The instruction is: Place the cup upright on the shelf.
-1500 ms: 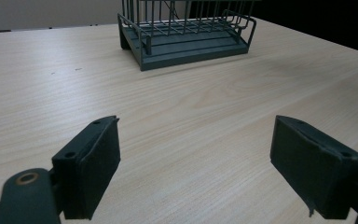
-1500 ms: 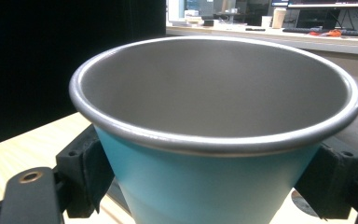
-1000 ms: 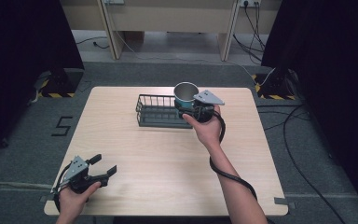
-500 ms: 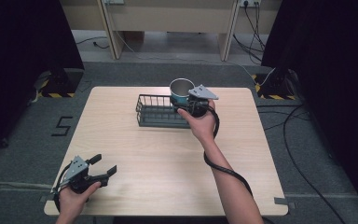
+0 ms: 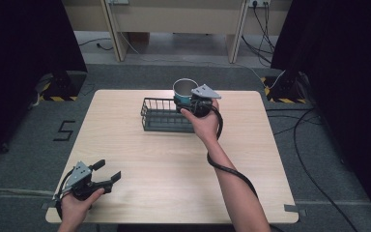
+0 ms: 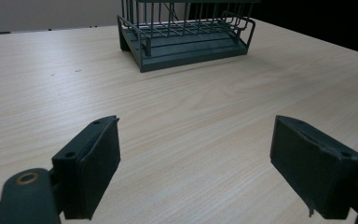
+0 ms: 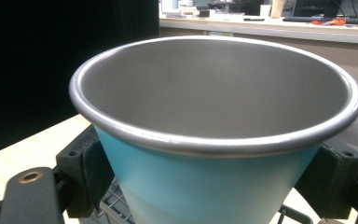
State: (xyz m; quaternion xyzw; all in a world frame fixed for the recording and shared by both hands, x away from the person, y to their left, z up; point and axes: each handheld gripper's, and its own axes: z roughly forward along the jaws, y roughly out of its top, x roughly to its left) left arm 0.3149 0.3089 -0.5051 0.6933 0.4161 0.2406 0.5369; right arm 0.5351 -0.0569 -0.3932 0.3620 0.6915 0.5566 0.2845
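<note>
While the right claw (image 5: 189,103) is clamped on the teal cup (image 5: 184,90) above the wire rack's (image 5: 162,117) right end, lower it upright between the wires; the left claw (image 5: 107,172) rests apart on the worktop (image 5: 251,145).

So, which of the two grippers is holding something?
The right gripper: its jaws clamp the blue cup over the wire rack. The left gripper is open.

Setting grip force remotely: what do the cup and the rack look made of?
Cup: likely steel, judging by its brushed grey inside and rolled shiny rim, with a smooth, probably painted, teal outside. Rack: thin dark-green wire, apparently coated metal, on a matte tray base. The right gripper clamps the cup.
</note>
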